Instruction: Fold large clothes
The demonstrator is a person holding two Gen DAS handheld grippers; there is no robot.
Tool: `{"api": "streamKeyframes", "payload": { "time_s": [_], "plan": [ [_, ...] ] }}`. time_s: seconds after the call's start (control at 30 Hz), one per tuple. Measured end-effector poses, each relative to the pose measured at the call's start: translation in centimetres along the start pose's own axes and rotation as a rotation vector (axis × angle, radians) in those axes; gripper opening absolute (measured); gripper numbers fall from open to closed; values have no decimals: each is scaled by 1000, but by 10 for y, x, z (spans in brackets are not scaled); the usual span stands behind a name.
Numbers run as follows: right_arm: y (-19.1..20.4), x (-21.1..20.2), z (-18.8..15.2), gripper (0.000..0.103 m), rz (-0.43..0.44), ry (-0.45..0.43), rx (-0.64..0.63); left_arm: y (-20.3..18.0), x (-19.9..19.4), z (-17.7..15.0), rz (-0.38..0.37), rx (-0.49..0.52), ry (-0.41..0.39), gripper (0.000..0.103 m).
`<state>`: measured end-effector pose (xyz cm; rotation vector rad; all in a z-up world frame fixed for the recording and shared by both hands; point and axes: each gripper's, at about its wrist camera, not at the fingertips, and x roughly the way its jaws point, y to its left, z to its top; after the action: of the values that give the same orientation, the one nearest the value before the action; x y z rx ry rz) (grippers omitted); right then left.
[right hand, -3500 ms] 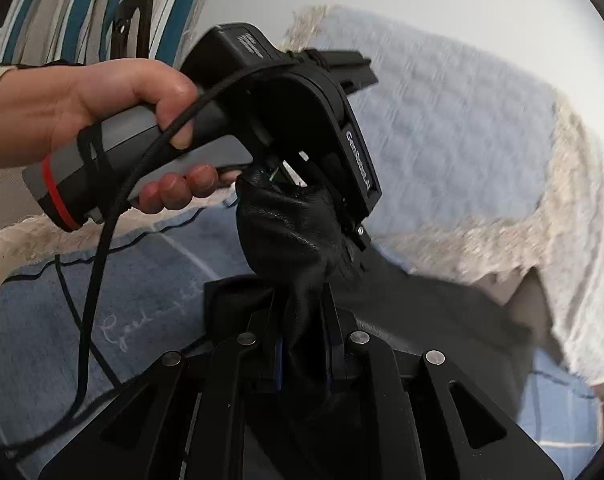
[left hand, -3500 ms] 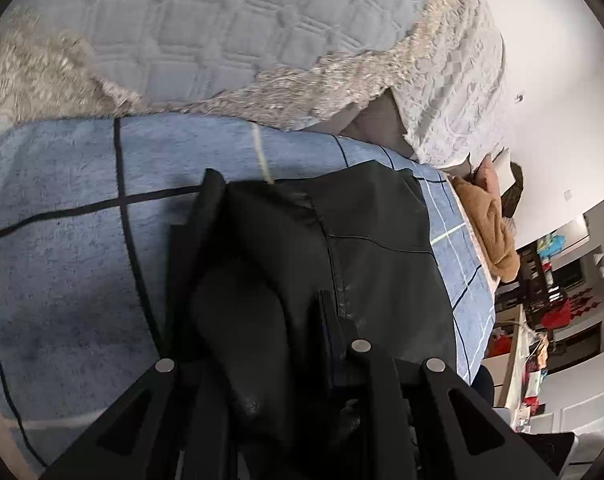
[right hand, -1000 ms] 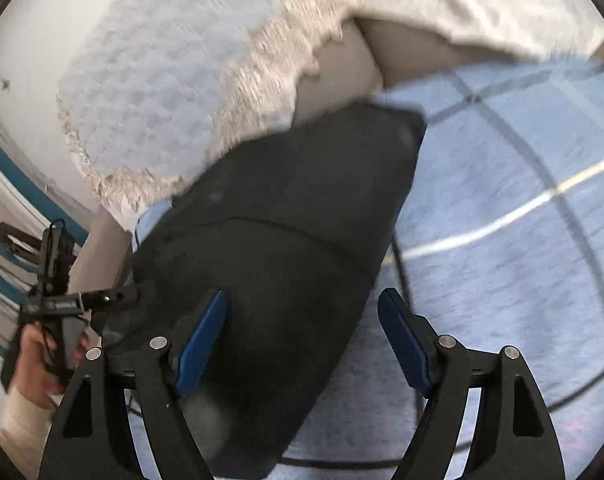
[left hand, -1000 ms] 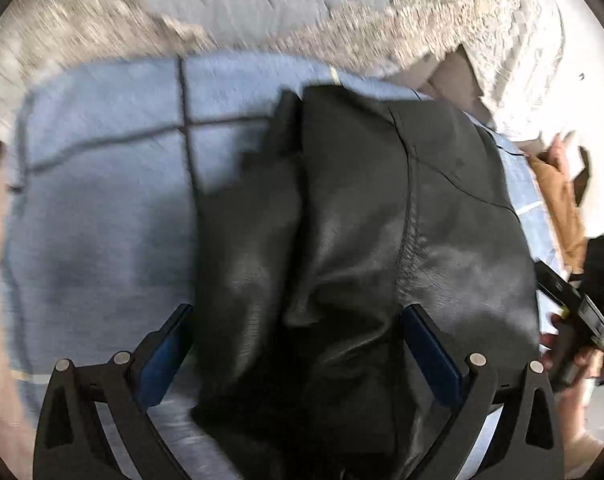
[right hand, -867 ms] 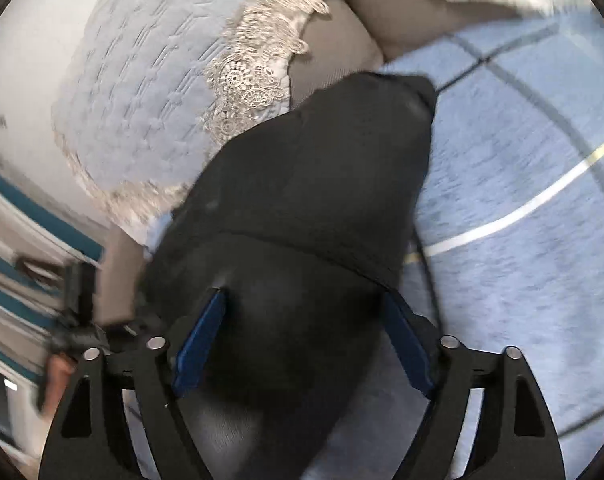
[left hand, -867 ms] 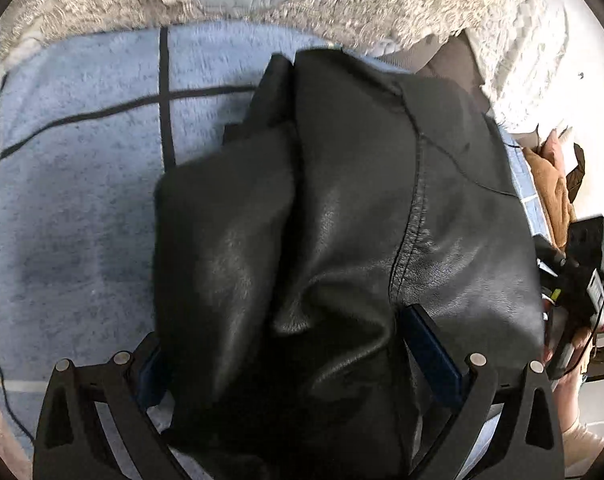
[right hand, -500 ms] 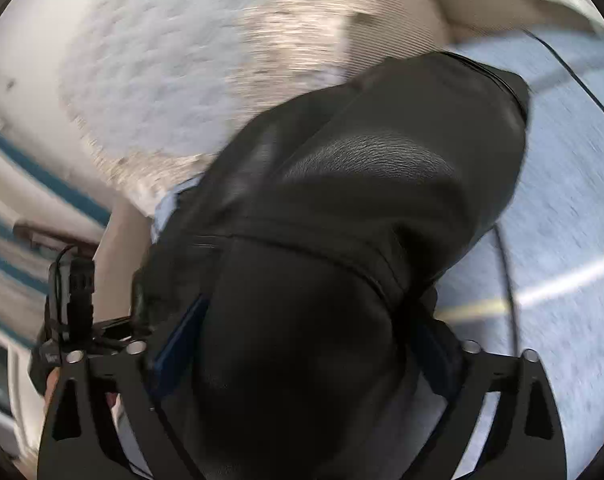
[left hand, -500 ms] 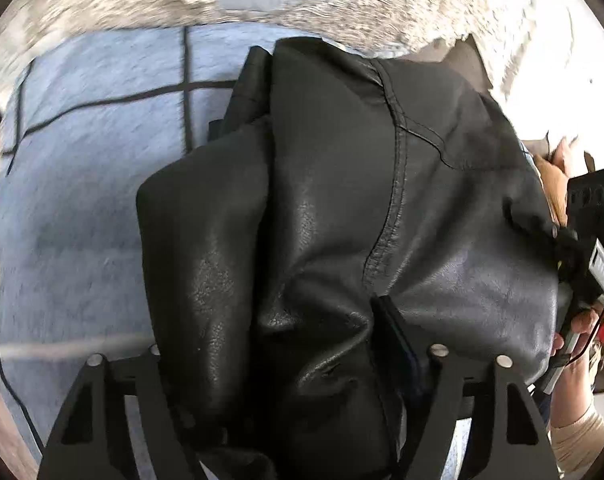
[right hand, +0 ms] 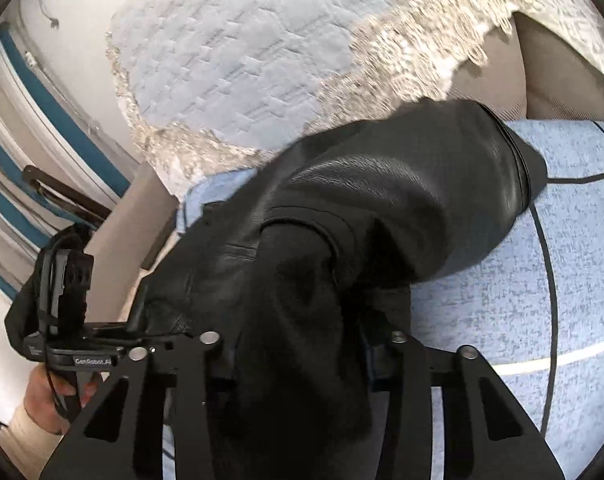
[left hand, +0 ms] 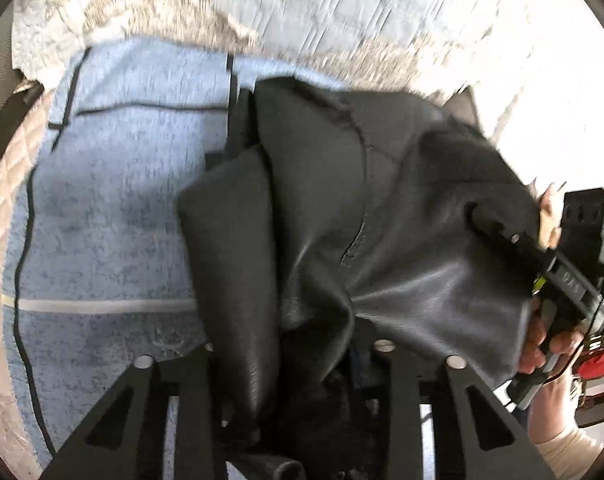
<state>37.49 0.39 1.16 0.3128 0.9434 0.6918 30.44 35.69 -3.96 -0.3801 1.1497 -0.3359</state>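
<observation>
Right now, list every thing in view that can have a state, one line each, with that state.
Black leather garment: bunched, near edge lifted off the blanket, pinched at two spots.
Left gripper: jaws have just been closing, now clamped on the garment's near edge.
Right gripper: jaws have just been closing, now clamped on a thick fold of the garment.
Blue checked blanket: spread flat under the garment.
Quilted lace-edged cover: draped behind the blanket.

Black leather garment [left hand: 382, 208], slight sheen. Light-blue blanket [left hand: 113, 208] with black grid lines, one white stripe at lower left. Pale blue quilted cover [right hand: 237, 52], cream lace trim. Teal-and-white striped curtain [right hand: 41, 92], left edge.
</observation>
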Motion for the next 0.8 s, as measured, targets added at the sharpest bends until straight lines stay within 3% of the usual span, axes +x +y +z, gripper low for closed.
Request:
{"api": "streamKeyframes", "payload": {
  "time_s": [0.2,0.47,0.6,0.7,0.8],
  "plan": [
    [37,-10,13,30,130,-52,-17,19,-45,1,-20,-25,-88,27],
    [88,30,16,29,244,-6,-73,70,-106,-23,68,-85,-164,27],
    [109,55,16,29,300,23,-105,88,-113,-25,135,-103,-174,27],
    [113,78,17,29,282,58,-95,103,-114,-28,177,-126,-170,28],
    [108,86,17,32,156,68,-132,114,-103,-35,180,-146,-145,37]
  ]
}}
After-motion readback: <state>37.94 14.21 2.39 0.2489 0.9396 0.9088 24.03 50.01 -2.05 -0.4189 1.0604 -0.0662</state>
